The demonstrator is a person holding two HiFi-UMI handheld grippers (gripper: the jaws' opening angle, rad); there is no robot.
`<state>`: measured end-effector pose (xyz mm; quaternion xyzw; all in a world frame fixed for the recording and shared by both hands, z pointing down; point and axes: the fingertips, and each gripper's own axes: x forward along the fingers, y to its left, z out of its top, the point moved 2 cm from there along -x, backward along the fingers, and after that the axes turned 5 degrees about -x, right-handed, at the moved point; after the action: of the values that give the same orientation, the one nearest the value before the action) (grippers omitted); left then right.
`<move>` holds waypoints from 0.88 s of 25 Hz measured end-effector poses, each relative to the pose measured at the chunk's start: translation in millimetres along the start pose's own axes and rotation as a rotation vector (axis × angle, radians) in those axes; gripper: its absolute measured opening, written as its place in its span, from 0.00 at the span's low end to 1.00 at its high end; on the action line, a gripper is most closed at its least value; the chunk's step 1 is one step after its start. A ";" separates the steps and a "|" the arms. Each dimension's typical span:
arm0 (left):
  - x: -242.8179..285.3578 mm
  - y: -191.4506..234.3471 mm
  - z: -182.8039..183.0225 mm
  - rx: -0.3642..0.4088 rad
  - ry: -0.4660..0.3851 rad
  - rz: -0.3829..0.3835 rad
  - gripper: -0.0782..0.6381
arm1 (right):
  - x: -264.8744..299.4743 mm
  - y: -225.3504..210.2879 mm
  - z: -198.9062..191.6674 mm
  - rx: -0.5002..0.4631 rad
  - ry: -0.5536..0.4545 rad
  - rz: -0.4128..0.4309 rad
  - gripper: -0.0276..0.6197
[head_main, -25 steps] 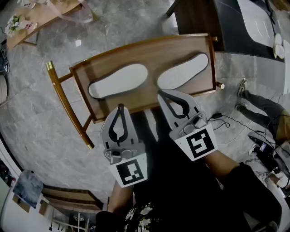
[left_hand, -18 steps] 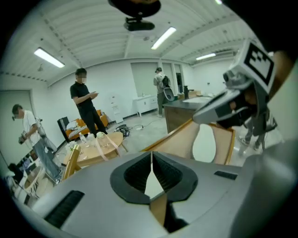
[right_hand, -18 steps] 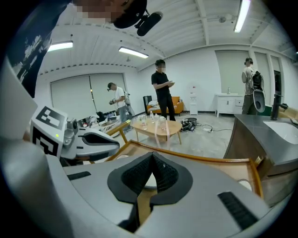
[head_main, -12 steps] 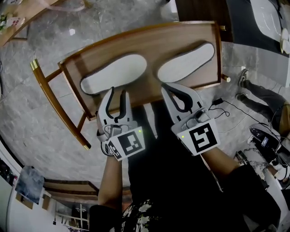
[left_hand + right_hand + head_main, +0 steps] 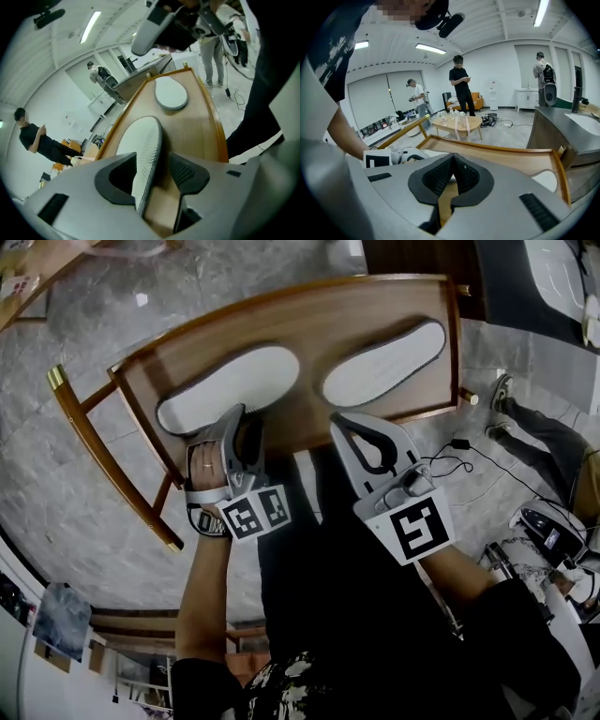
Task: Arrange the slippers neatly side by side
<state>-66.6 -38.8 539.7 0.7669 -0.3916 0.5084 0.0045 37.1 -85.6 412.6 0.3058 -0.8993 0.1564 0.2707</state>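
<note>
left slipper (image 5: pixel 145 150): is showing a white, finely dimpled, matt face with a grey edge
right slipper (image 5: pixel 384 364): is looking the same white and matt
table (image 5: pixel 309 329): is showing smooth brown wood grain with a soft sheen
table leg cap (image 5: pixel 56 378): is gleaming like polished brass
left gripper (image 5: pixel 152 171): is looking like smooth, matt grey plastic
right gripper (image 5: pixel 452 161): is carrying pads (image 5: pixel 436 180) that are showing black, ribbed, rubbery faces
floor (image 5: pixel 84 484): is shining like polished grey stone

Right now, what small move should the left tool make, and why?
Probably close the left tool on the left slipper: its jaws, just opened, straddle that slipper's edge without pressing, and it lies end to end with the right slipper.
</note>
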 end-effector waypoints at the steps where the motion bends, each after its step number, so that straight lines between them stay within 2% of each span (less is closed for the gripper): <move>1: 2.4 0.7 -2.0 0.006 0.008 0.011 0.40 | 0.2 0.0 0.0 0.004 0.001 0.002 0.03; 4: 10.6 1.7 -5.2 0.030 0.029 0.032 0.39 | 1.3 -2.1 -1.3 0.010 0.008 0.000 0.03; 8: 5.3 12.5 2.5 0.041 0.011 0.071 0.25 | 2.2 -2.6 -0.4 0.011 0.005 0.001 0.03; 12: -15.7 28.9 29.4 -0.070 -0.075 0.092 0.18 | 1.4 -4.7 1.4 0.011 -0.005 -0.008 0.03; 16: -38.3 48.4 53.4 -0.220 -0.142 0.121 0.15 | 0.5 -4.4 6.2 0.014 -0.022 -0.011 0.03; 18: -48.3 62.8 62.6 -0.360 -0.175 0.137 0.15 | -0.8 -4.6 6.6 0.015 -0.026 -0.014 0.03; 19: -52.5 71.1 64.3 -0.474 -0.192 0.139 0.15 | -1.3 -4.4 6.1 0.014 -0.026 -0.014 0.03; 22: -57.2 93.2 56.8 -0.938 -0.247 0.092 0.15 | -1.9 -1.9 4.3 0.018 -0.025 -0.013 0.03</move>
<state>-88.9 -92.3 431.0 0.7185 -0.6098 0.1820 0.2807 37.9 -88.1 408.3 0.3160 -0.8993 0.1587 0.2575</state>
